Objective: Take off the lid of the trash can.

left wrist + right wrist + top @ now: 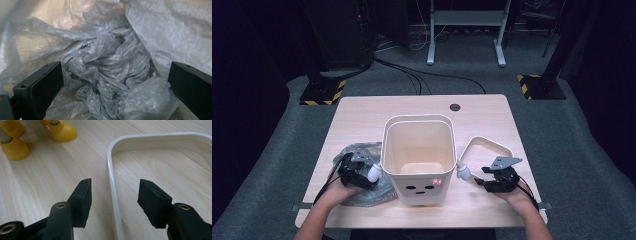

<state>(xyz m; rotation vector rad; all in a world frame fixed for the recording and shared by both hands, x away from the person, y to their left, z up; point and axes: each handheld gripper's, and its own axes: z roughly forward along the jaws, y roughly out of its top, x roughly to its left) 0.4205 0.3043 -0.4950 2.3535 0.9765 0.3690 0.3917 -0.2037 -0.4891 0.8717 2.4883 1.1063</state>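
Bin (419, 150) front: printed face, pink mark; no readable writing.

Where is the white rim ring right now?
In the high view the white rim ring lies flat on the table, right of the bin, just beyond the right gripper.

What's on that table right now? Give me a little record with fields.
Table: pale wood table
Middle: cream bin with a face, upright, no bag inside
Left side: crumpled grey plastic bag
Right side: white ring frame lying flat
Left gripper: fingers open, either side of the bag
Right gripper: fingers open, astride the frame's rim, not pressing it
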